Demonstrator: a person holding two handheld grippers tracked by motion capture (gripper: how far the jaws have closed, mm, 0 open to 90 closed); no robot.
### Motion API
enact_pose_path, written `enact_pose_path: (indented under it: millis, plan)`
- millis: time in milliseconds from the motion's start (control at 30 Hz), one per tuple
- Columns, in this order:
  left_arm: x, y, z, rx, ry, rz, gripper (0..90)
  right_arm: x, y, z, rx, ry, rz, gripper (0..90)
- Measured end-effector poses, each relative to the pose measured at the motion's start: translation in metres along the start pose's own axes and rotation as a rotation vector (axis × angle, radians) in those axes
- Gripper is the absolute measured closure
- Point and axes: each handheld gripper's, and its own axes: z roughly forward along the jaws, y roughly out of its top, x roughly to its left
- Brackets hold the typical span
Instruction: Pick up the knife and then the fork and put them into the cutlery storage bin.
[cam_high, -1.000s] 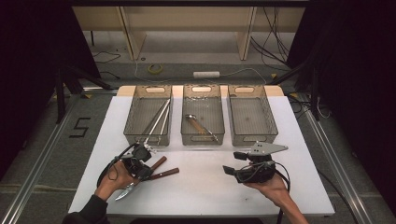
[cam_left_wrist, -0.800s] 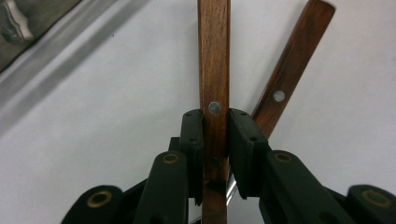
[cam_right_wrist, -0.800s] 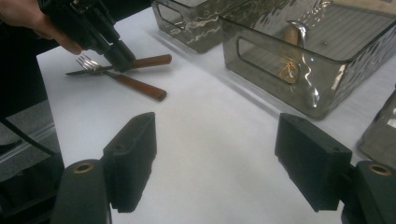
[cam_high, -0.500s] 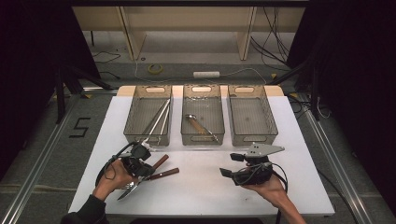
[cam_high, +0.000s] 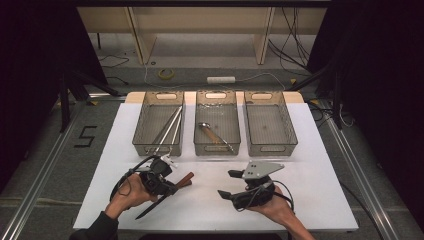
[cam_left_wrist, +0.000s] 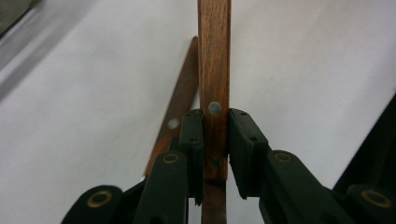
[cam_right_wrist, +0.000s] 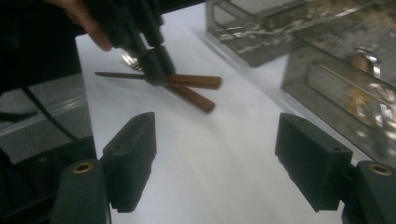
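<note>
Knife (cam_left_wrist: 214, 70), wooden handle — light, stiff, blade sharp; grip mid-handle. Location: table's (cam_high: 310, 165) 7 o'clock. Left gripper (cam_left_wrist: 215, 140) clamped on handle; right gripper (cam_right_wrist: 215, 163) wide, empty.

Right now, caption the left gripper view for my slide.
Left tool shut on a wooden-handled knife, a second wooden handle lying beneath on the white table.
</note>
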Motion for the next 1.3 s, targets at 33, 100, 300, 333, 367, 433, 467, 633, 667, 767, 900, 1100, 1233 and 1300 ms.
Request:
enact_pose_path:
  millis: [33,100,300,333,367,433,467,633,667,767,900,1100,1233,1300]
  plan:
    - [-0.002,0.001,0.001,-0.008,-0.004,0.004,76.1,0.004,0.001,0.004,0.009,0.004,-0.019,30.2]
    - [-0.006,0.003,0.004,0.007,-0.025,0.015,76.1,0.013,0.004,0.015,0.030,0.016,-0.077,30.2]
    - [-0.016,0.007,0.010,0.021,-0.062,0.041,76.0,0.033,0.006,0.045,0.116,0.011,-0.254,30.2]
    - [-0.018,0.007,0.011,0.022,-0.072,0.044,76.0,0.035,0.006,0.049,0.126,0.003,-0.276,30.3]
    - [-0.019,0.008,0.011,0.020,-0.077,0.043,76.0,0.038,0.006,0.054,0.142,-0.002,-0.308,30.3]
    - [-0.021,0.009,0.012,0.041,-0.082,0.063,76.0,0.043,0.007,0.063,0.166,-0.008,-0.364,30.9]
    - [-0.022,0.009,0.012,0.039,-0.082,0.064,76.1,0.046,0.007,0.068,0.178,-0.014,-0.398,31.1]
    - [-0.024,0.008,0.013,0.047,-0.096,0.068,76.0,0.051,0.004,0.081,0.222,-0.049,-0.498,32.6]
    - [-0.024,0.009,0.013,0.048,-0.096,0.073,76.0,0.051,0.004,0.083,0.227,-0.052,-0.512,33.1]
    - [-0.026,0.009,0.014,0.051,-0.103,0.075,76.0,0.051,0.003,0.087,0.245,-0.062,-0.539,34.3]
    - [-0.028,0.011,0.014,0.060,-0.116,0.089,76.0,0.052,0.000,0.091,0.260,-0.091,-0.588,37.3]
    - [-0.031,0.013,0.016,0.064,-0.134,0.094,76.0,0.054,-0.003,0.095,0.285,-0.123,-0.687,44.9]
    - [-0.034,0.015,0.015,0.061,-0.150,0.098,76.0,0.055,-0.002,0.096,0.311,-0.135,-0.764,51.6]
    - [-0.035,0.016,0.015,0.060,-0.164,0.095,76.0,0.057,-0.003,0.096,0.314,-0.139,-0.784,55.3]
